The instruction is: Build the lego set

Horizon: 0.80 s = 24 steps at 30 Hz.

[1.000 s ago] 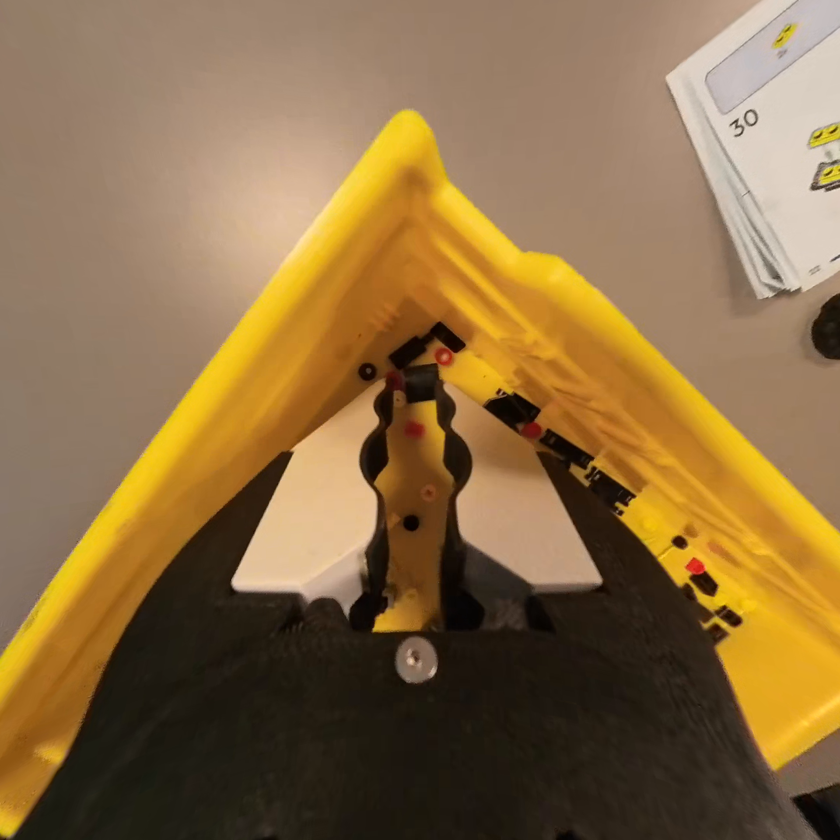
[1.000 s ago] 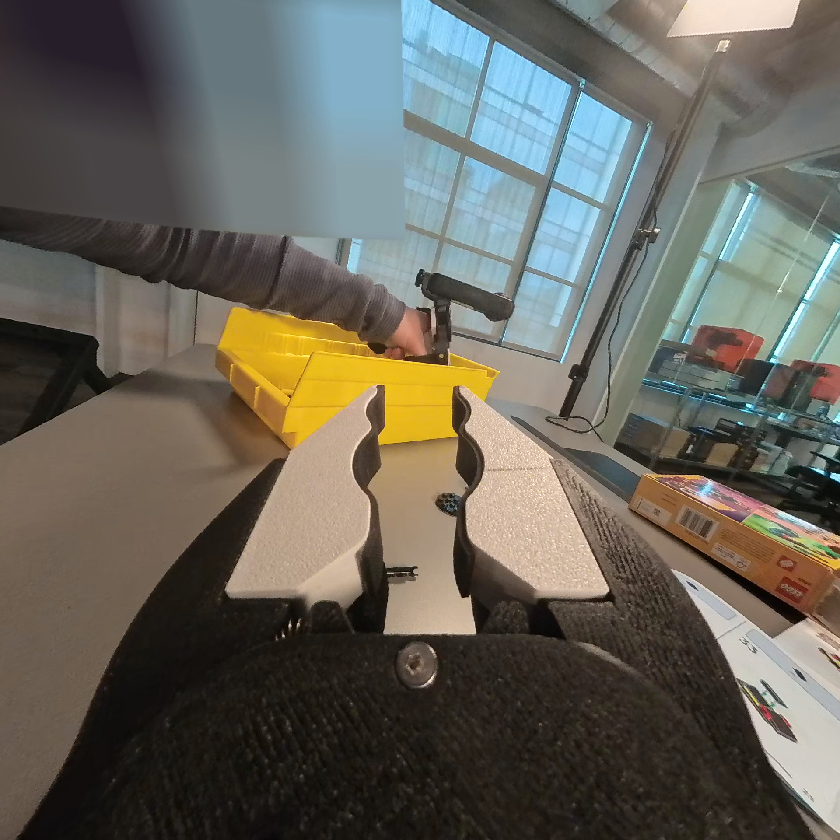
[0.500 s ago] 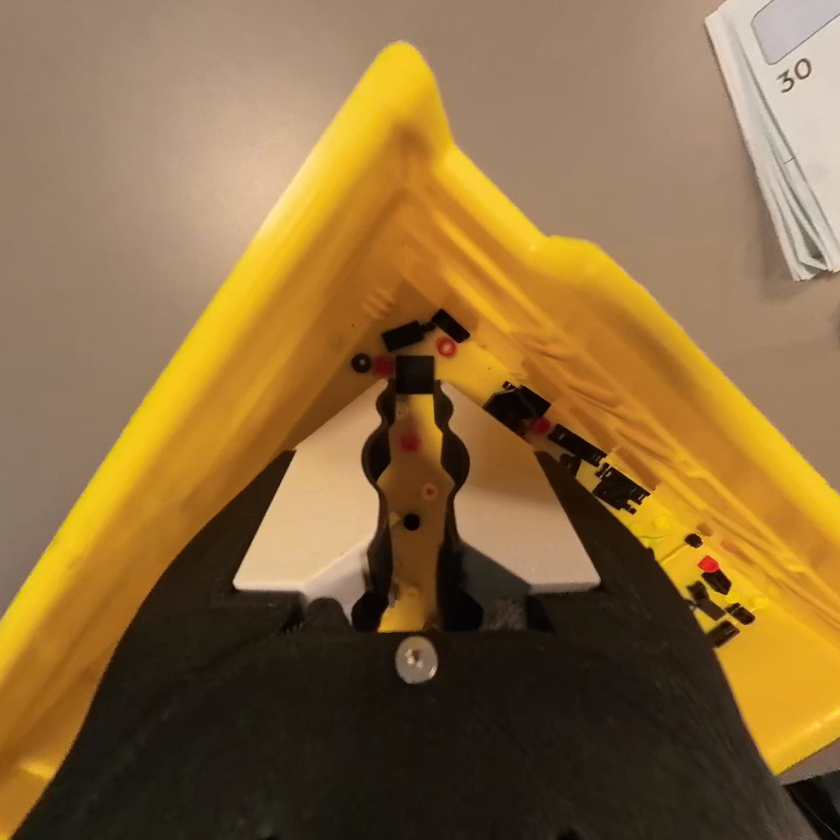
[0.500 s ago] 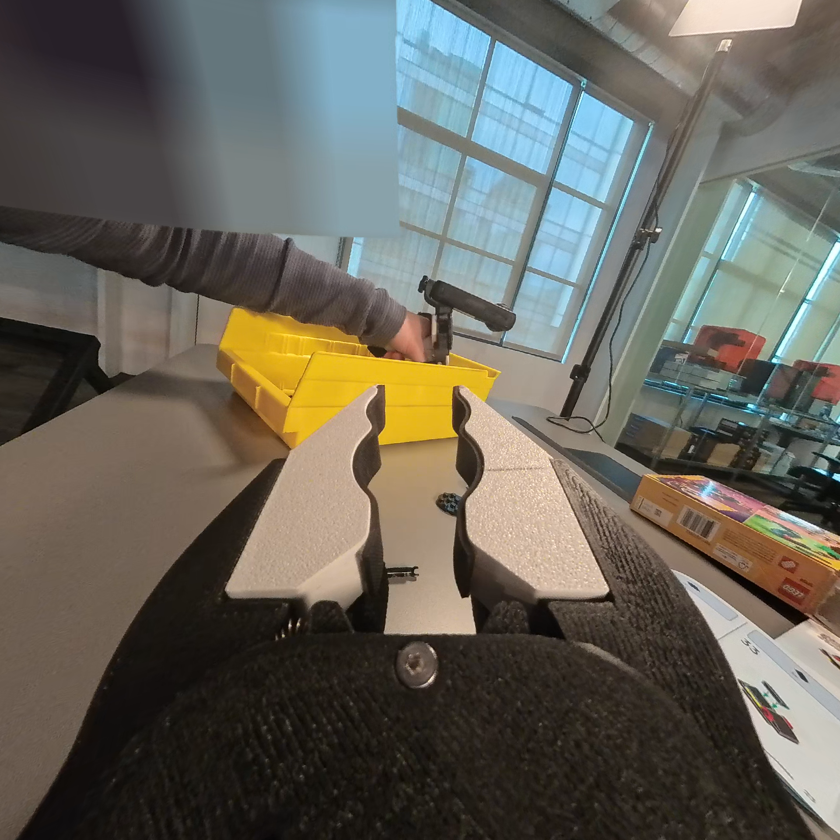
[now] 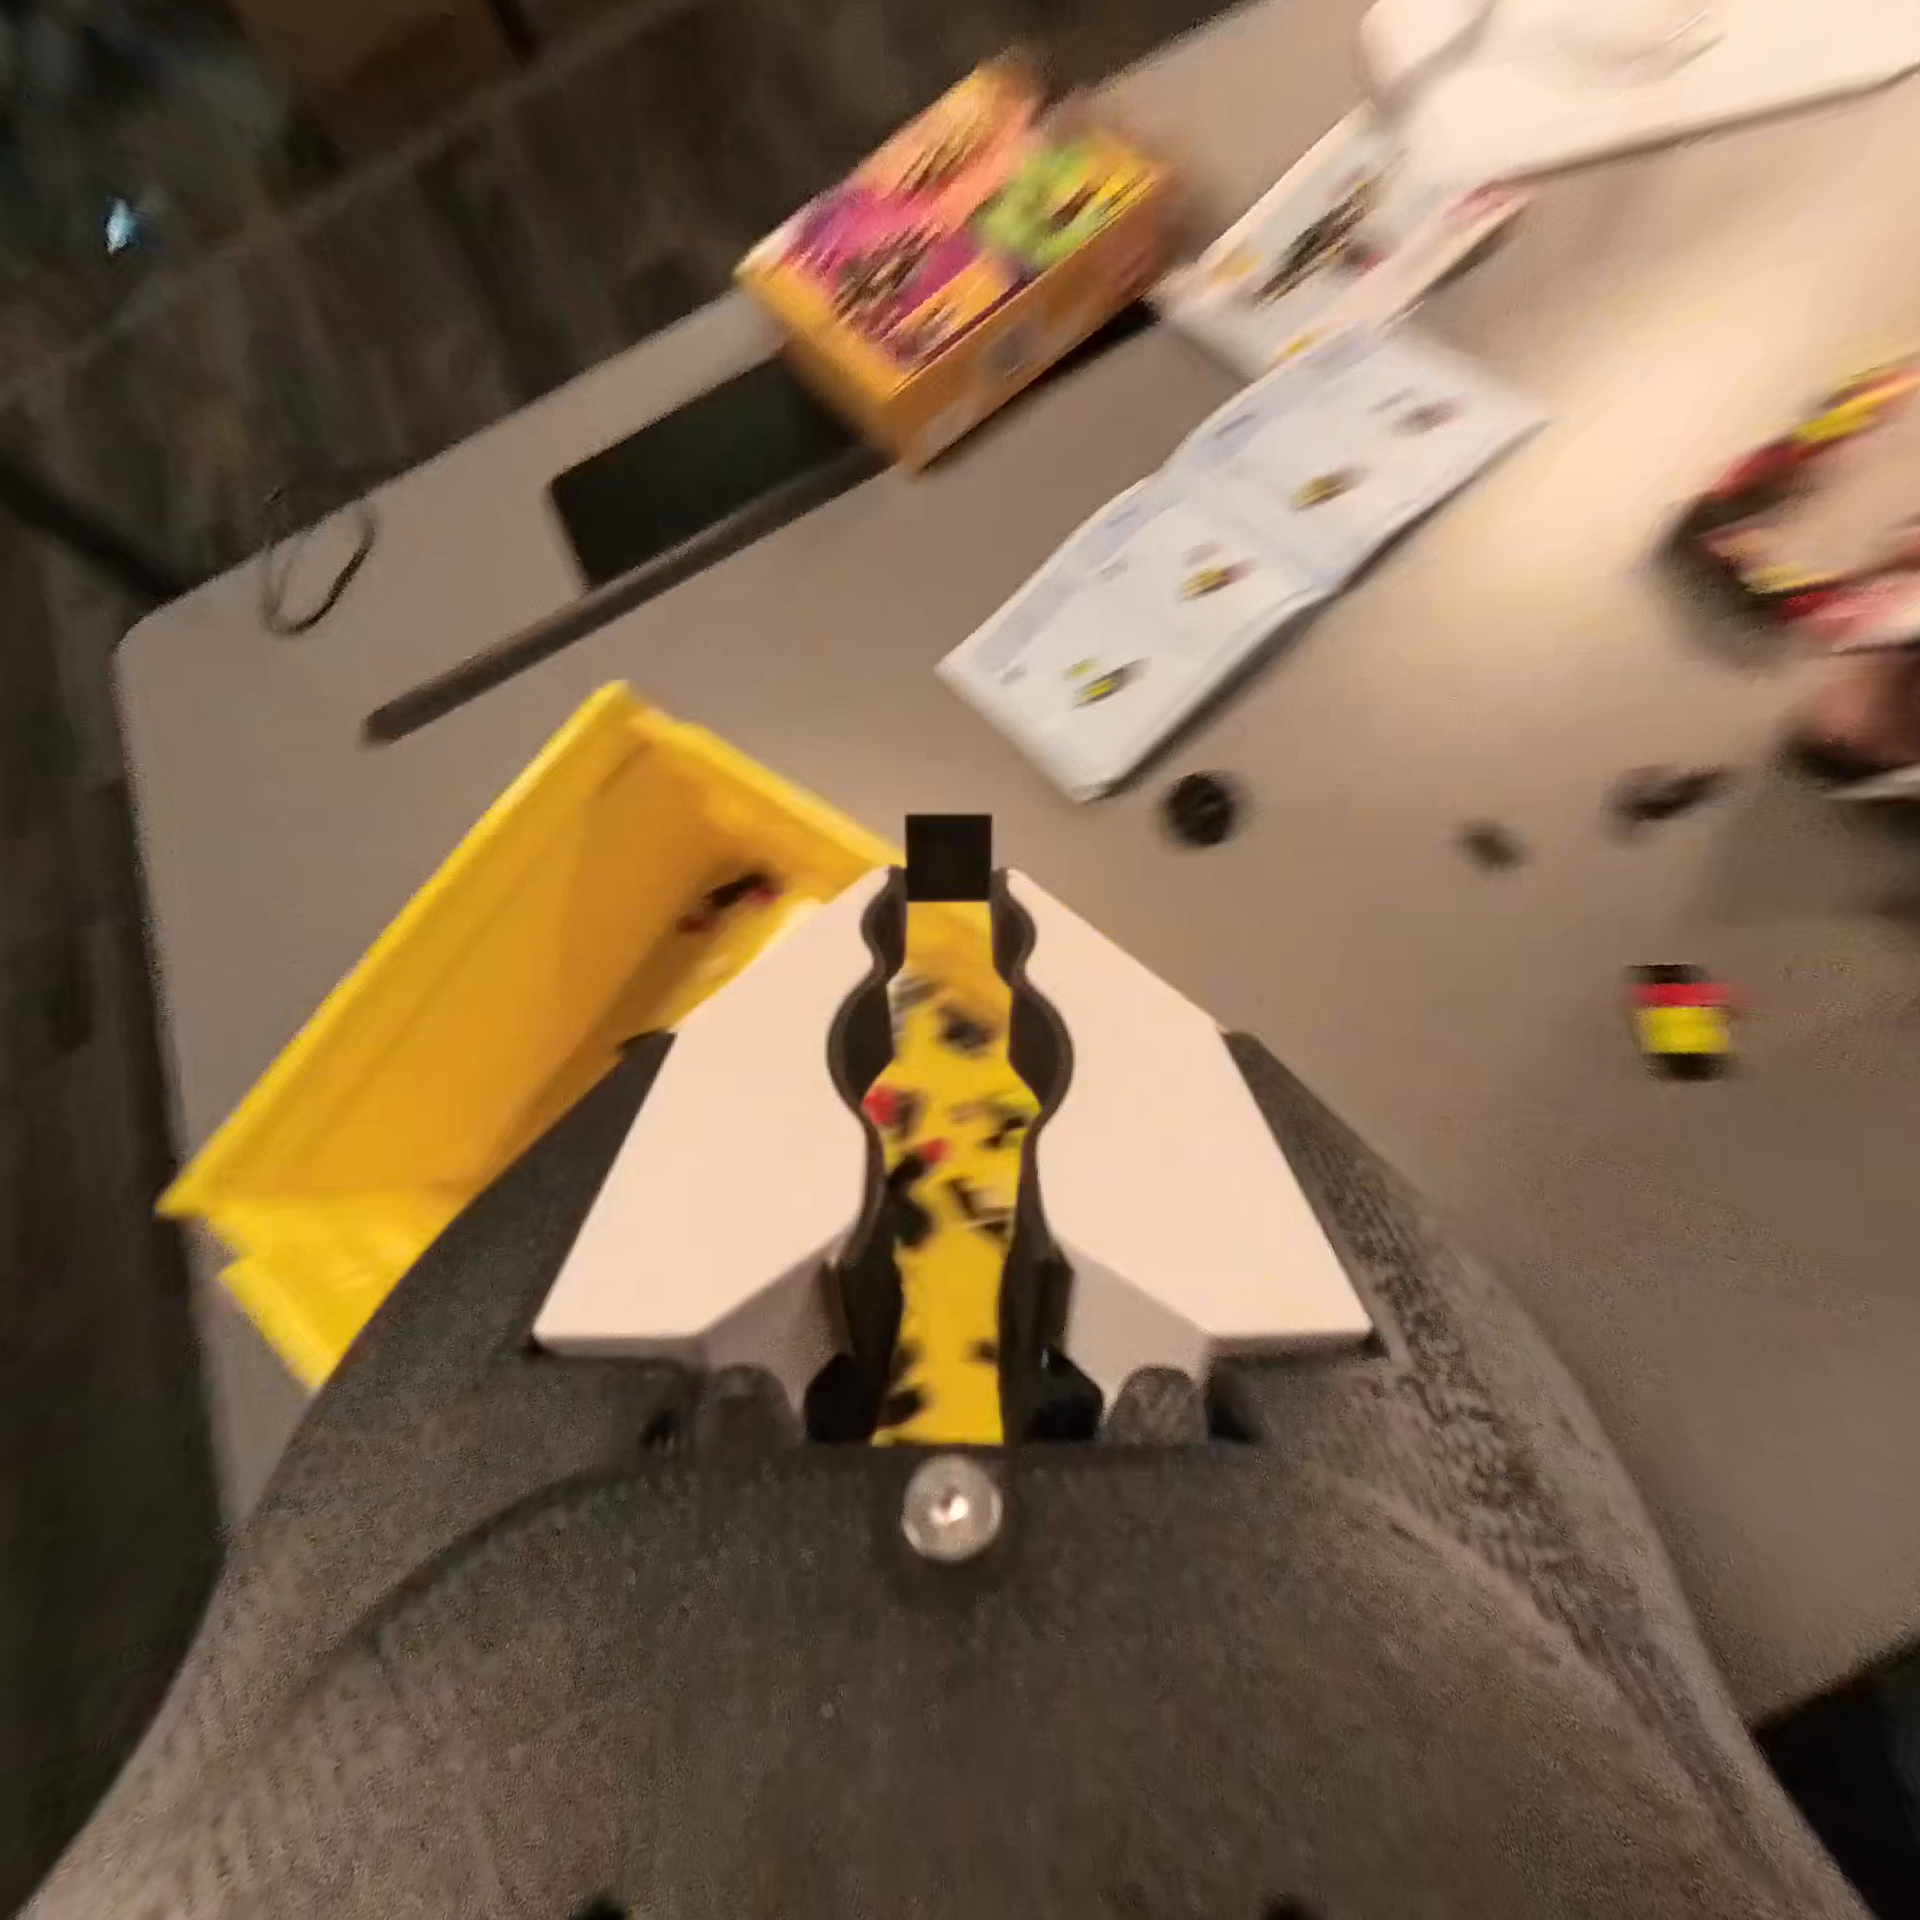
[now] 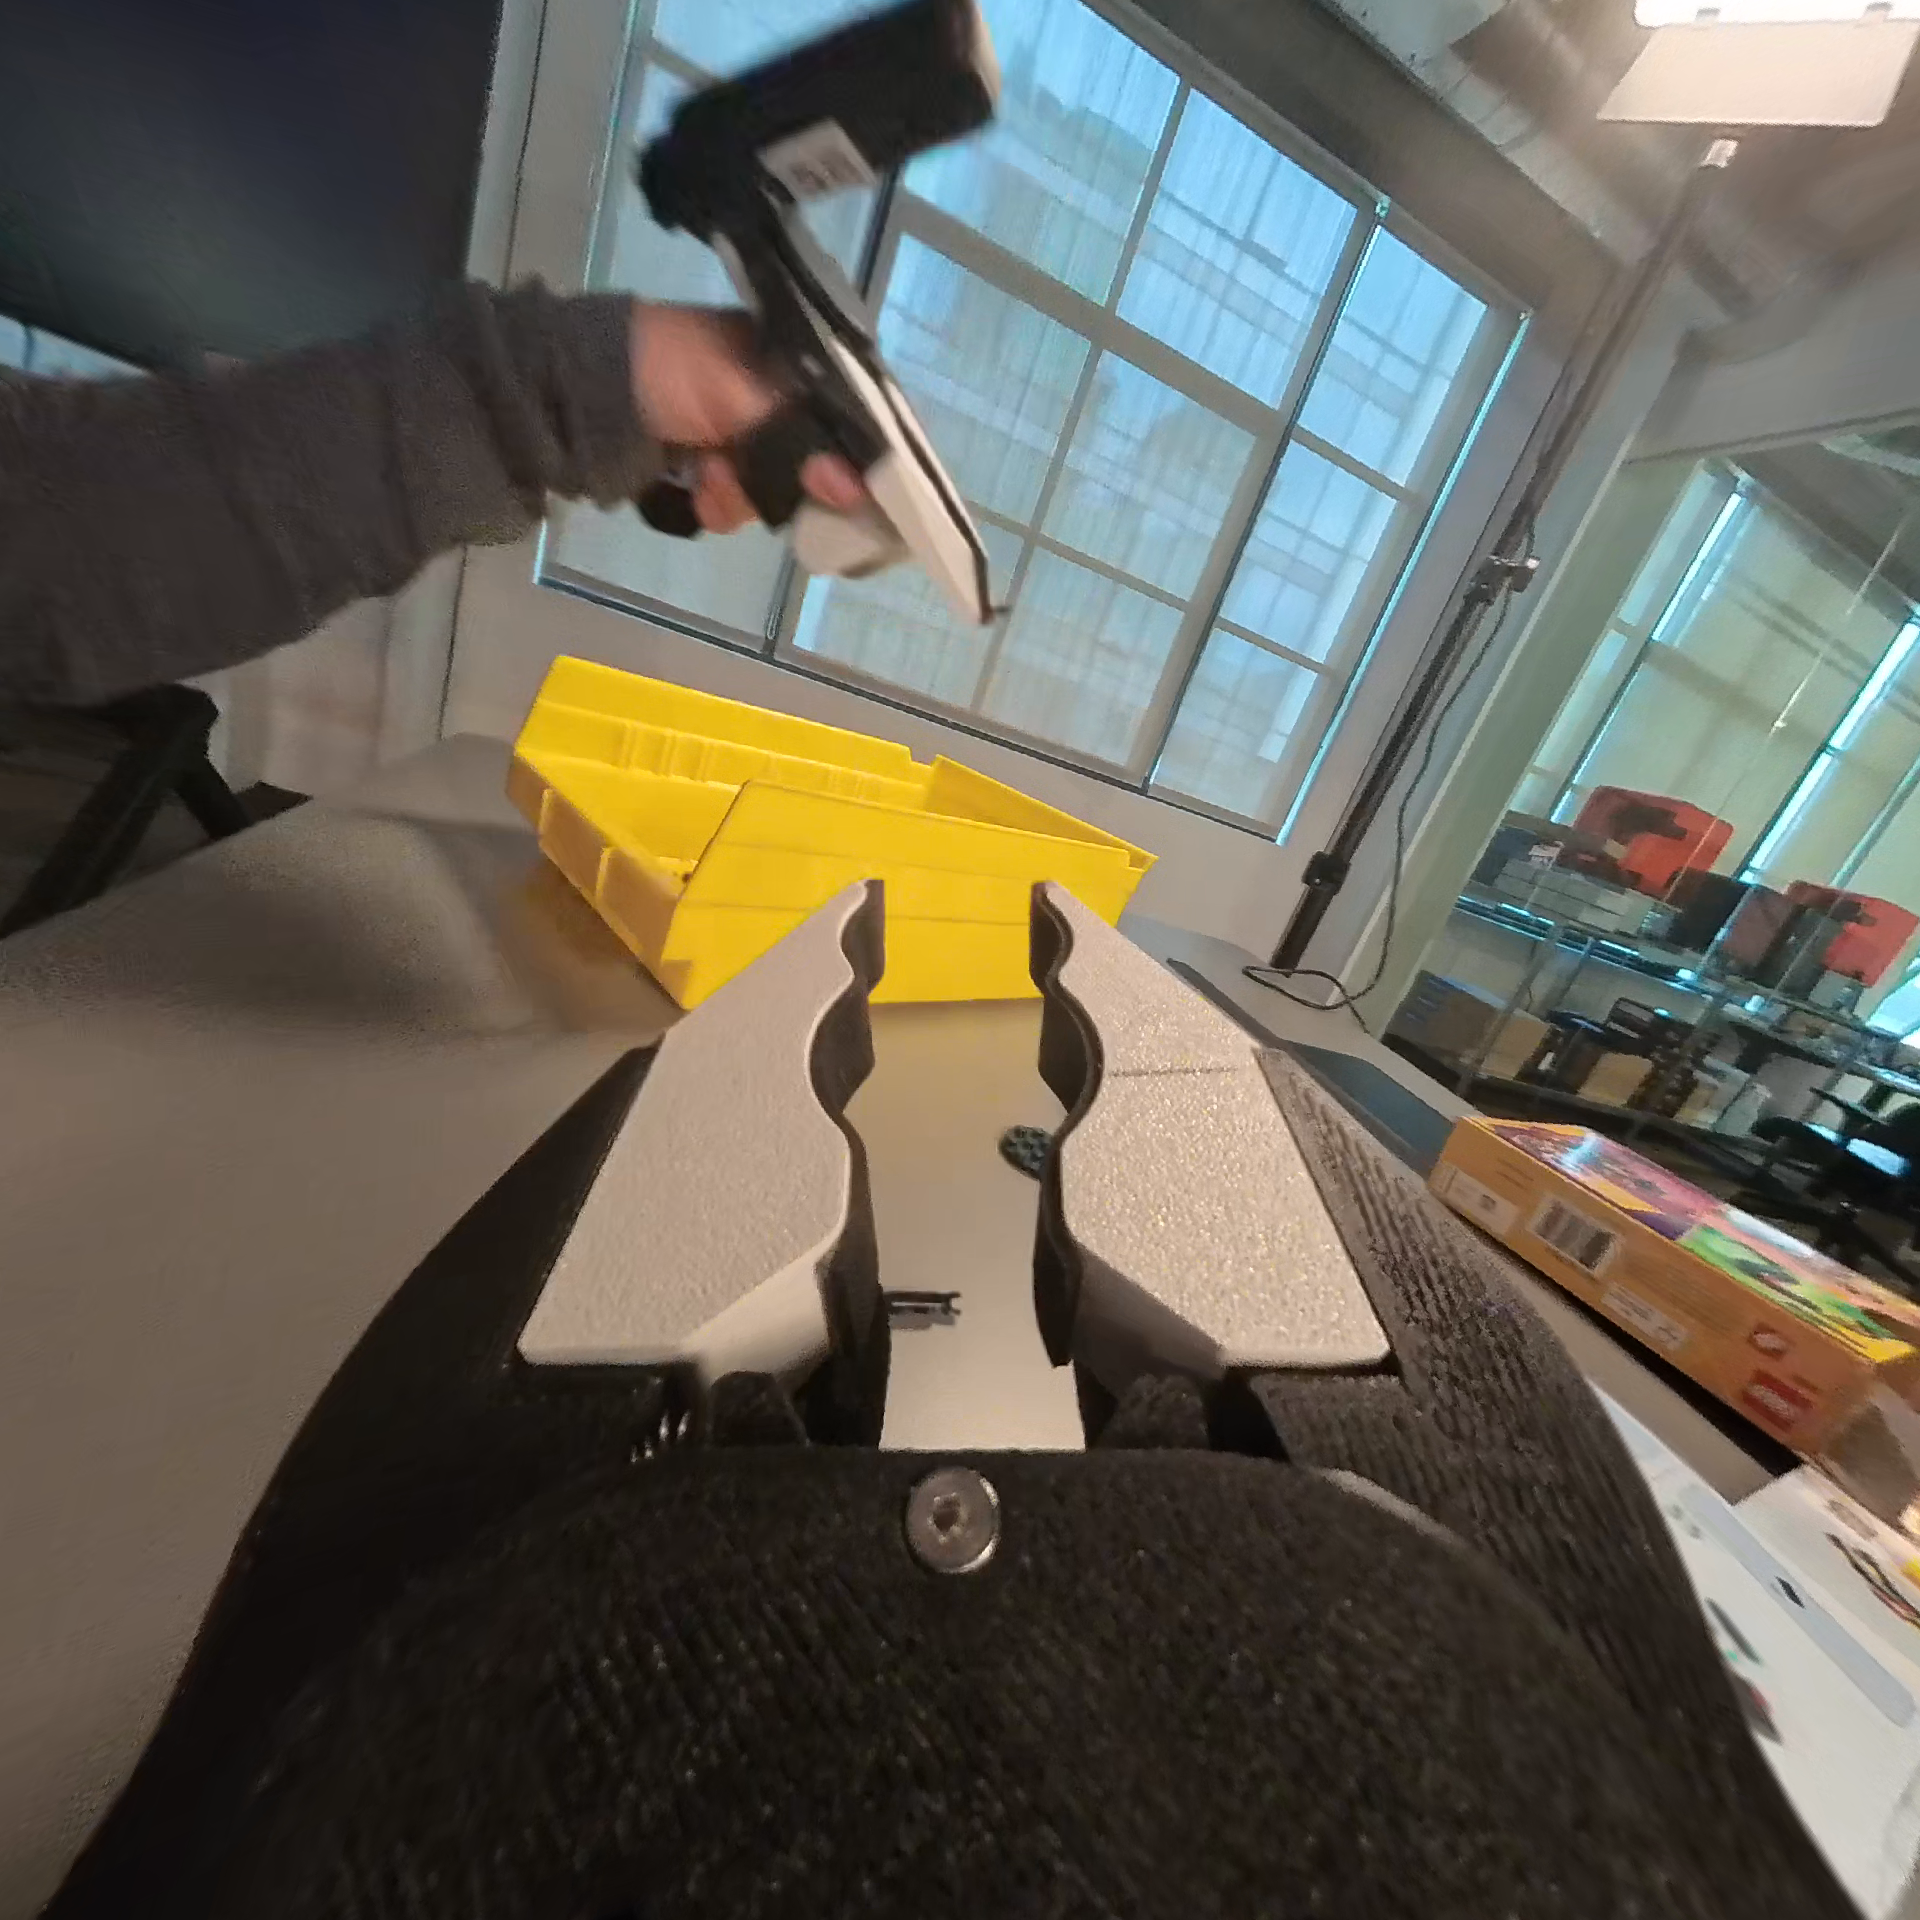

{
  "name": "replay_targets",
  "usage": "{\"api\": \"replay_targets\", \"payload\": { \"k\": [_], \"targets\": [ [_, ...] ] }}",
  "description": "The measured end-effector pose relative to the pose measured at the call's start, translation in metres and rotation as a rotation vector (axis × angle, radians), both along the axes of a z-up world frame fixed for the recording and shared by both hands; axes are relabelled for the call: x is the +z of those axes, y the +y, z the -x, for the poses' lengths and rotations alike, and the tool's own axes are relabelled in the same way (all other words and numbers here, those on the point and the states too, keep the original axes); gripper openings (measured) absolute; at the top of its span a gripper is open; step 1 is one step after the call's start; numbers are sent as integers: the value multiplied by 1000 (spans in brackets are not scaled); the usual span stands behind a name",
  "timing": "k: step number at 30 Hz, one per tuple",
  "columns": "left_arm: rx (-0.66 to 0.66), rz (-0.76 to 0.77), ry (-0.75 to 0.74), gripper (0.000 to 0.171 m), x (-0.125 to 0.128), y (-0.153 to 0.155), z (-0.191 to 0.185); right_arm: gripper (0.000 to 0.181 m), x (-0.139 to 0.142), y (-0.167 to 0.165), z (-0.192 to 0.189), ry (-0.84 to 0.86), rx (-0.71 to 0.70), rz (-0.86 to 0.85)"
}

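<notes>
We see a bright yellow plastic bin holding a speckle of black and red small pieces on a matte grey-beige table. A small square black brick sits between pale grey fingers with black inner pads, on a black textured gripper body. The open booklet is pale blue and white; the cardboard box is orange-yellow with pink and green print.

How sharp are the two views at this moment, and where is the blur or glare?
Left wrist view: heavy motion blur over the table, the box and the instruction booklet; only the left tongs and the small black piece they grip stay crisp. Right wrist view: mostly sharp; only the hand raising the other tongs smears, against bright windows.
</notes>
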State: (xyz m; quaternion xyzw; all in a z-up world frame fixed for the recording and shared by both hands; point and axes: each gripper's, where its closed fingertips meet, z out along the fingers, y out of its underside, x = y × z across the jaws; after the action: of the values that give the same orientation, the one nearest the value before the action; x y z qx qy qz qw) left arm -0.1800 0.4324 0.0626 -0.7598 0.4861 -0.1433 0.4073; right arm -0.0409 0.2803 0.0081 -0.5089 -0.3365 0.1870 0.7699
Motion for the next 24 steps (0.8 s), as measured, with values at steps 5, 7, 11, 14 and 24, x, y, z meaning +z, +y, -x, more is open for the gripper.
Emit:
{"api": "replay_targets", "payload": {
  "k": [5, 7, 11, 14, 24],
  "targets": [
    [-211, 113, -224, 15, -31, -117, -63, 22, 2, 14, -23, -15, -192, -15],
    [-272, 205, -315, 15, -52, -143, -89, 22, 2, 22, -37, -29, -281, -15],
    [-391, 424, -511, 15, -79, -179, -136, 22, 10, 14, -54, -88, -347, -101],
    [-411, 463, -517, 15, -97, -188, -150, 21, 10, 0, -63, -149, -363, -151],
    [-412, 393, -209, 15, -136, -193, -167, 21, -4, -37, -91, -222, -331, -143]
  ]
}}
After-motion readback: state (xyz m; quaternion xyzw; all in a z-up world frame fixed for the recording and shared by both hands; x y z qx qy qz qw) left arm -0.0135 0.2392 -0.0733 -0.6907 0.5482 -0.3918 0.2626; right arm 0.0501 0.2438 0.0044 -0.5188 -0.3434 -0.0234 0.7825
